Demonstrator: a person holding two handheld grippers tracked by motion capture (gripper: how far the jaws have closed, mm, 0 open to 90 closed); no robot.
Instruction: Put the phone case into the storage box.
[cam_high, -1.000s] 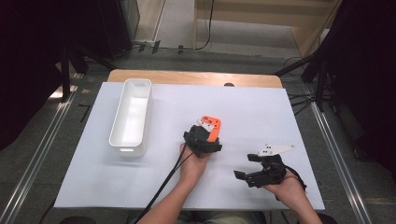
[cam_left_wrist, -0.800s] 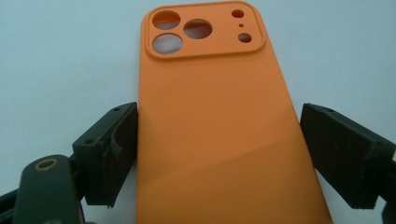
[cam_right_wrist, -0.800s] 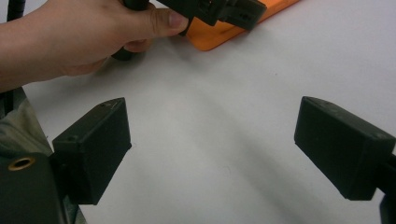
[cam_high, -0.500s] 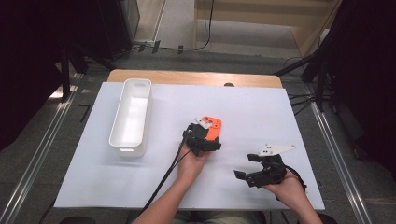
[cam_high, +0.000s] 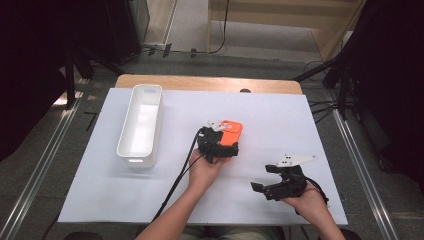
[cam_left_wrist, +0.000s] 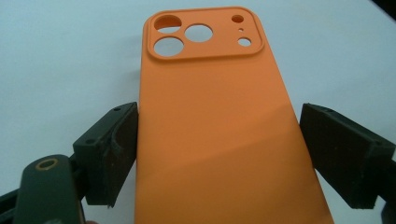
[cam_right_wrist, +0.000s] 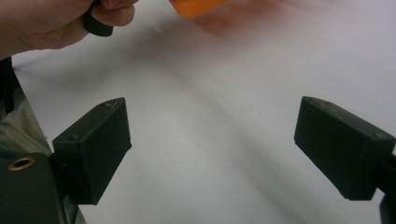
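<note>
One orange silicone phone case, centre of frame. One white rectangular plastic bin, left of centre. Two black handheld grippers: left gripper at centre, right gripper lower right. One white-covered table.

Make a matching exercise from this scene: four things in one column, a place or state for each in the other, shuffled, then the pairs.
Things:
1. orange phone case
2. white bin
3. right gripper
4. left gripper

Places or states:
A. jaws open, nothing between them
B. stands at the left of the white sheet
C. closed on the case's two long edges
D. held between two black jaws, camera holes at the far end

Pairs: 1-D, 2-B, 3-A, 4-C
</note>
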